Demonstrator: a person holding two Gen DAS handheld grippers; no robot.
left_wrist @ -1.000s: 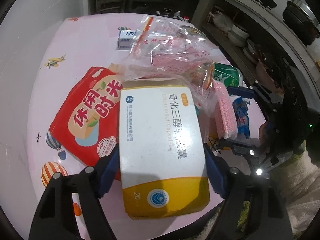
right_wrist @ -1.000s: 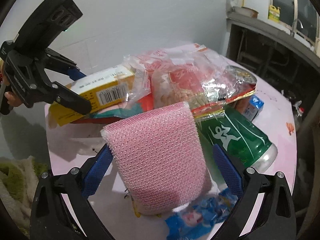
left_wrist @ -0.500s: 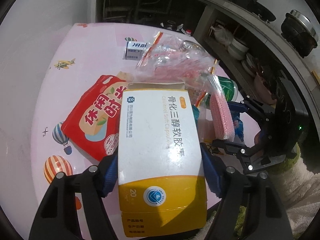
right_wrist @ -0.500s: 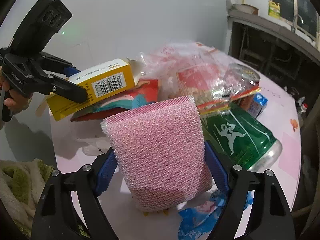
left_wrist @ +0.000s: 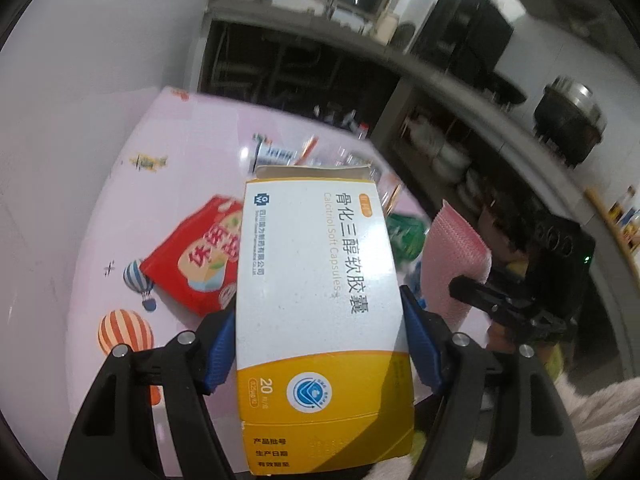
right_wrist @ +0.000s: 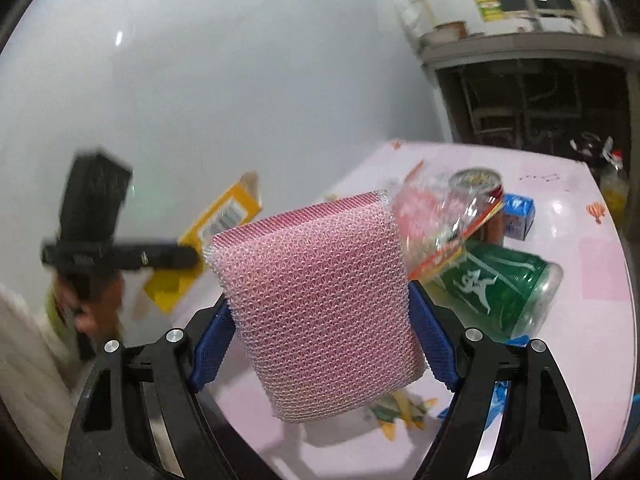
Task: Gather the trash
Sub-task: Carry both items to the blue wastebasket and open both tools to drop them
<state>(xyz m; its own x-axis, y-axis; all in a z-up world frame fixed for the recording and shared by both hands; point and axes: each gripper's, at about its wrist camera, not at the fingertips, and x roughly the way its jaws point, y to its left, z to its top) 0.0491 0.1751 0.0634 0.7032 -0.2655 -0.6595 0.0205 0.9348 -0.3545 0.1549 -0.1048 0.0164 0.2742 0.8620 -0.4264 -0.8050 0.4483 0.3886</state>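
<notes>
Left gripper (left_wrist: pixel 318 344) clamped on box (left_wrist: pixel 320 312), blue pads pressed against both long sides; box lifted clear of table (left_wrist: pixel 80 240). Right gripper (right_wrist: pixel 320 344) clenched on sponge (right_wrist: pixel 320 304), jaws having just been closing with sponge between them; sponge raised above table too.

Left view only: box face, white over a yellow band, far flap open. Printed "Calcitriol Soft Capsules", Chinese characters alongside, "20" by a round blue logo. Red snack bag (left_wrist: pixel 200 256) flat on table left of box, large Chinese lettering blurred. Balloon and plane prints on pink tablecloth. Small carton (left_wrist: pixel 276 154) beyond box. Pot (left_wrist: pixel 570 120) on shelf at right. Right gripper seen from the side, sponge edge-on.

Right view only: sponge broad face, pink mesh, rectangular, puffy. Green bottle (right_wrist: pixel 496 284) lying on its side, white characters on label. Can (right_wrist: pixel 478 184) upright behind clear wrapper (right_wrist: pixel 436 220) with red print. Blue carton (right_wrist: pixel 518 216) just right of can. Box seen by its yellow side with barcode, held by left gripper, hand (right_wrist: pixel 92 308) blurred below it.
</notes>
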